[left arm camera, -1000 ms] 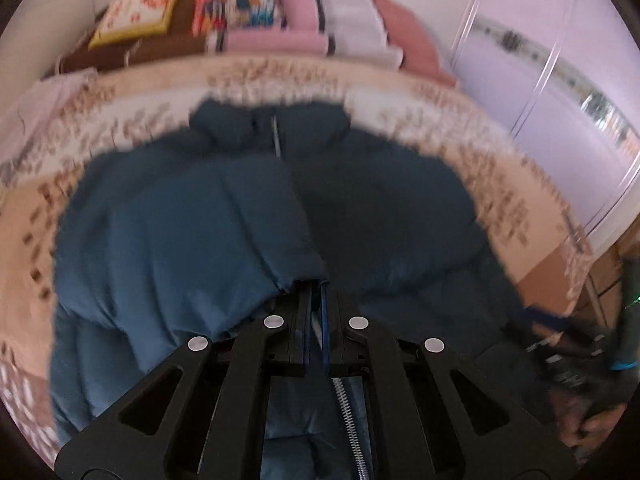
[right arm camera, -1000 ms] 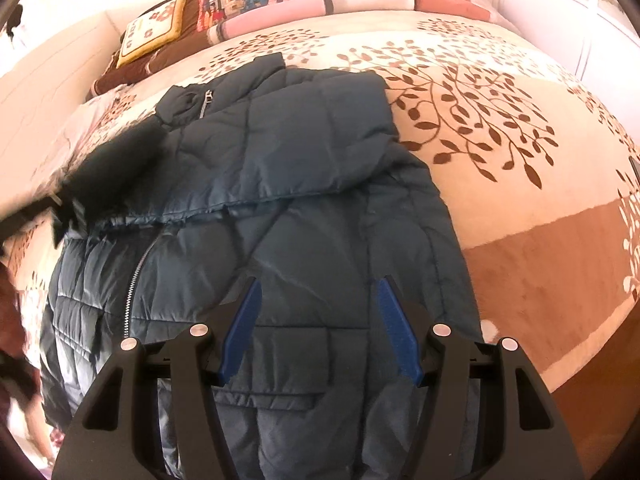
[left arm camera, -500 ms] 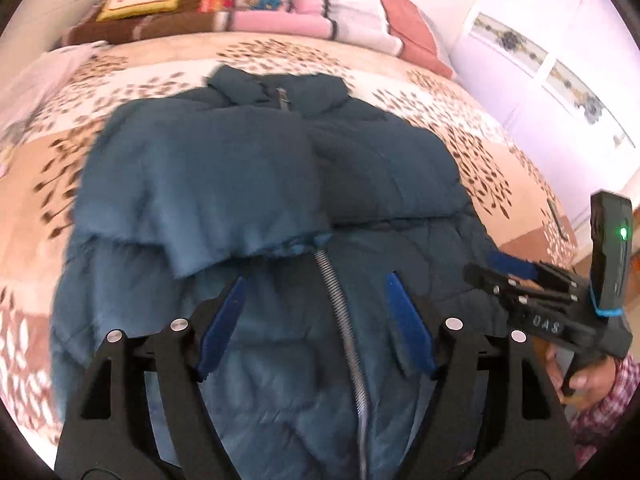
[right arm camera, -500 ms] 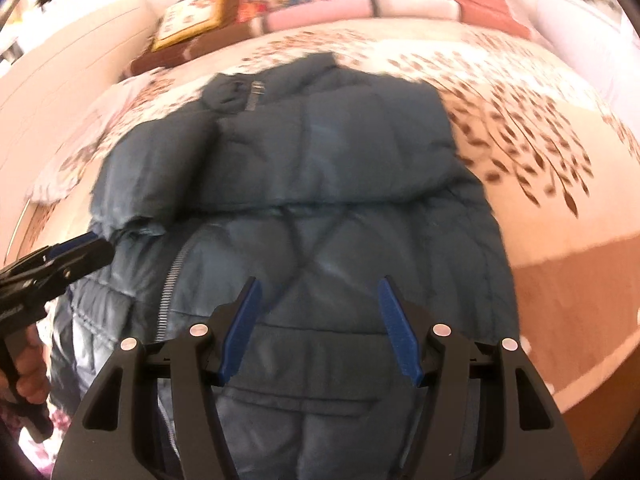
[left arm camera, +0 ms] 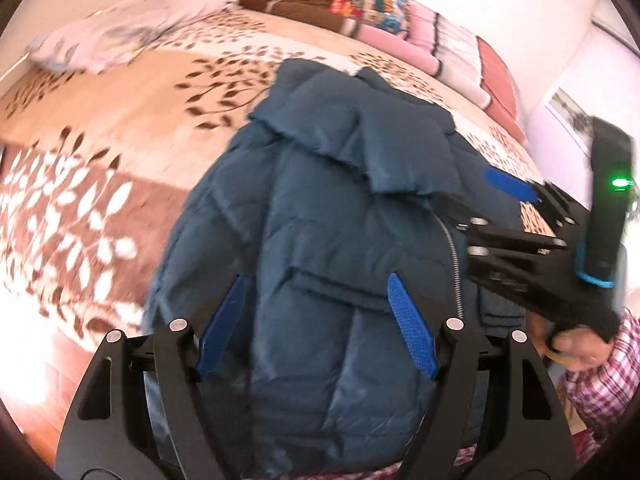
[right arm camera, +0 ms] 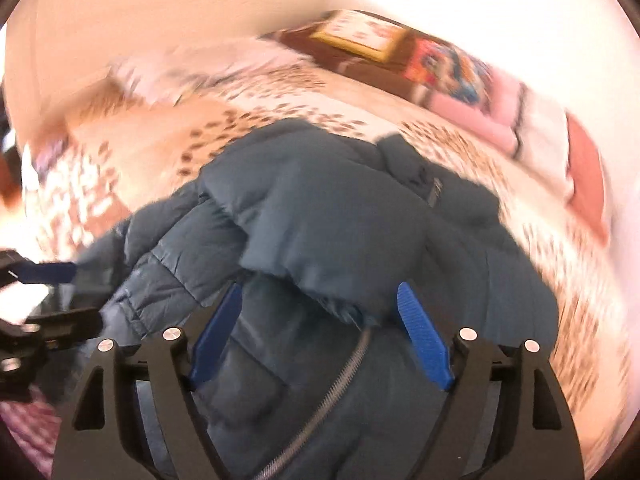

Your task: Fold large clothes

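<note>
dark blue puffer jacket (left arm camera: 332, 240) lies on a bed with a beige and brown leaf-print blanket (left arm camera: 132, 120), front side up, collar toward the pillows, hem toward the cameras. both sleeves are folded in across the chest; one sleeve cuff (right arm camera: 340, 256) lies just above the silver zipper (right arm camera: 340, 372) in the right wrist view. a flap pocket (left arm camera: 340, 284) shows on the lower front in the left wrist view.

left gripper (left arm camera: 316, 324) hovers over the lower front of the jacket, jaws wide apart, nothing between the blue pads (left arm camera: 412, 328), no contact seen. right gripper (right arm camera: 320, 332) also hangs over the lower jacket near the zipper; its jaws have just been opening wider and stand apart with nothing clamped, only fabric seen below them.

in the left wrist view the right gripper (left arm camera: 516, 216) shows side-on at the right edge over the jacket's right half, with a green light on its body and a hand (left arm camera: 576, 340) in a plaid sleeve (left arm camera: 608, 384) gripping the handle. in the right wrist view the other gripper shows at the far left edge (right arm camera: 44, 280), blurred.

far end of the bed: folded quilts and cushions in a row (left arm camera: 380, 4), brown, patterned, pink, white. a pale lilac cloth (left arm camera: 120, 28) lies at the upper left of the bed, well apart from the jacket. right wrist view is motion-blurred, so details are soft.
</note>
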The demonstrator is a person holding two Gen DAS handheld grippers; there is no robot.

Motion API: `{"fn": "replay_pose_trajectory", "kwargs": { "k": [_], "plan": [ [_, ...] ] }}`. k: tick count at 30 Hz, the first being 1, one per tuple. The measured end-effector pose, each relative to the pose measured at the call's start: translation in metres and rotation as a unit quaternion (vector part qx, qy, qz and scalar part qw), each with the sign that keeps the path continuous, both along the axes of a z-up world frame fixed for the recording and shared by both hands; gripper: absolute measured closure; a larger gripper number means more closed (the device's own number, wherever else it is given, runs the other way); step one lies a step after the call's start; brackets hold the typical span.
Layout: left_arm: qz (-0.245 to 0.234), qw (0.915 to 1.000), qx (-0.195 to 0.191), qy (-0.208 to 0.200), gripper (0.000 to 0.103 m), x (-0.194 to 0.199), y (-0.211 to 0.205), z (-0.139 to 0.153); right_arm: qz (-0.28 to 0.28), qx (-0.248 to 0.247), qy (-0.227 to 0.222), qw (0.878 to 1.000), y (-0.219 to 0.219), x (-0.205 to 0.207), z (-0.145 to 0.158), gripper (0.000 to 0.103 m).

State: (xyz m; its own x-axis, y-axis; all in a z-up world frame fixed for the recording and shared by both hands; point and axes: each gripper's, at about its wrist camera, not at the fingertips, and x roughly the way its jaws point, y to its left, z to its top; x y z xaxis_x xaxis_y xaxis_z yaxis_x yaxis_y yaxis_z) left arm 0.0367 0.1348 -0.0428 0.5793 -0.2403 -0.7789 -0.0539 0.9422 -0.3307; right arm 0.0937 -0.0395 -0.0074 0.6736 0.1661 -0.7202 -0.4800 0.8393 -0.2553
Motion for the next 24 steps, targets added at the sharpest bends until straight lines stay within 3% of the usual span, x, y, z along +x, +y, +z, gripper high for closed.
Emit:
{"fn": "replay_pose_trajectory", "kwargs": {
  "k": [5, 6, 7, 8, 9, 12, 16, 21, 24],
  "plan": [
    [0.024, 0.9996, -0.015, 0.001, 0.030, -0.004, 0.018, -0.005, 0.016, -0.098, -0.040, 0.994, 0.042, 0.018, -0.030, 0.025],
    [0.029, 0.9994, -0.017, 0.001, 0.030, -0.004, 0.020, -0.006, 0.016, -0.113, -0.044, 0.992, 0.046, 0.022, -0.036, 0.029],
    [0.033, 0.9993, -0.020, 0.001, 0.030, -0.004, 0.023, -0.007, 0.017, -0.121, -0.044, 0.992, 0.047, 0.026, -0.040, 0.049],
    [0.034, 0.9992, -0.022, 0.001, 0.030, -0.004, 0.024, -0.008, 0.018, -0.127, -0.037, 0.991, 0.048, 0.031, -0.045, 0.062],
    [0.036, 0.9991, -0.024, 0.001, 0.030, -0.005, 0.026, -0.008, 0.020, -0.114, -0.012, 0.993, 0.045, 0.037, -0.047, 0.081],
    [0.036, 0.9991, -0.021, -0.001, 0.030, -0.005, 0.027, -0.009, -0.012, -0.056, 0.009, 0.998, 0.027, 0.043, -0.034, 0.101],
    [0.032, 0.9993, -0.020, 0.000, 0.030, -0.002, 0.021, -0.008, -0.070, 0.026, 0.016, 0.997, -0.014, 0.048, -0.006, 0.102],
    [0.020, 0.9997, -0.013, -0.002, 0.030, 0.000, 0.011, -0.005, -0.147, 0.098, 0.024, 0.984, -0.072, 0.049, 0.020, 0.102],
    [0.016, 0.9998, -0.013, 0.001, 0.030, 0.001, 0.006, -0.005, -0.165, 0.124, 0.070, 0.976, -0.092, 0.051, 0.017, 0.102]
  ]
}}
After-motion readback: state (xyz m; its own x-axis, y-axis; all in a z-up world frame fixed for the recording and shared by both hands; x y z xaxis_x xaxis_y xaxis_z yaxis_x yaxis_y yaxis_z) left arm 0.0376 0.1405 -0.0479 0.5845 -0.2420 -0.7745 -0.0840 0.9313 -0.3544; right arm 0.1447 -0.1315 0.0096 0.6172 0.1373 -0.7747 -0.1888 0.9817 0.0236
